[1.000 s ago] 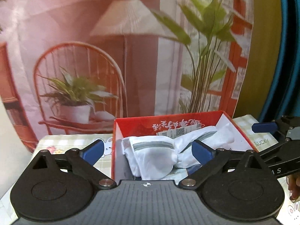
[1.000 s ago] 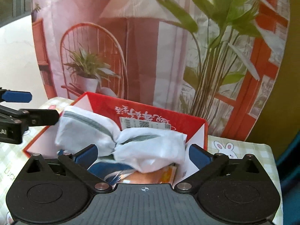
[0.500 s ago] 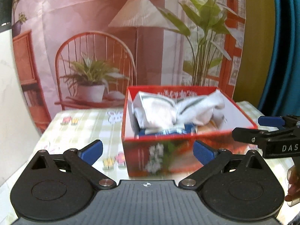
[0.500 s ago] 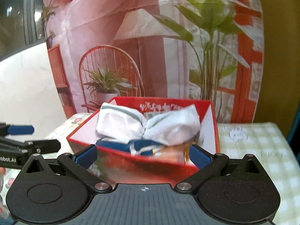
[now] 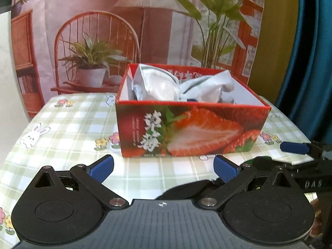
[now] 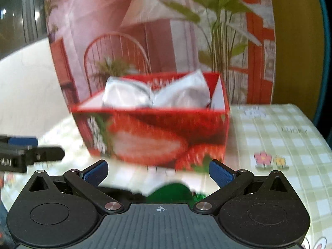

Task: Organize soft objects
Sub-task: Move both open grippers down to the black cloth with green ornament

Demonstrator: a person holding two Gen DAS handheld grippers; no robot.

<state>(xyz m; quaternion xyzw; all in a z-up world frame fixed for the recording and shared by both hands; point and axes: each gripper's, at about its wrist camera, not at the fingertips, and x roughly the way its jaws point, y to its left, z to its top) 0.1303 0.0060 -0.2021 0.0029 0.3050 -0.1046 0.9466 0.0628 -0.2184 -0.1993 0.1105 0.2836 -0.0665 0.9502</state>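
From my left wrist view I get a sharp look at the box [image 5: 193, 128]: strawberry print on its near wall, white characters, red rim. It sits on the tabletop [image 5: 68, 124], which wears a green checked cloth with bunny and flower prints. The right wrist view is blurred, so the box [image 6: 153, 139] shows only as a red smear there, but that view shows a dark green patch just in front of the gripper that I cannot identify. Each view also catches the other gripper at its edge.

The socks [image 5: 166, 87] are white with a grey stripe, bunched and knotted in the middle, lying inside the box and rising above its rim; in the right view the socks [image 6: 157, 94] look paler.

My left gripper [image 5: 164, 167] is spread wide and empty, near the box. My right gripper [image 6: 158, 171] is likewise agape, holding nothing.
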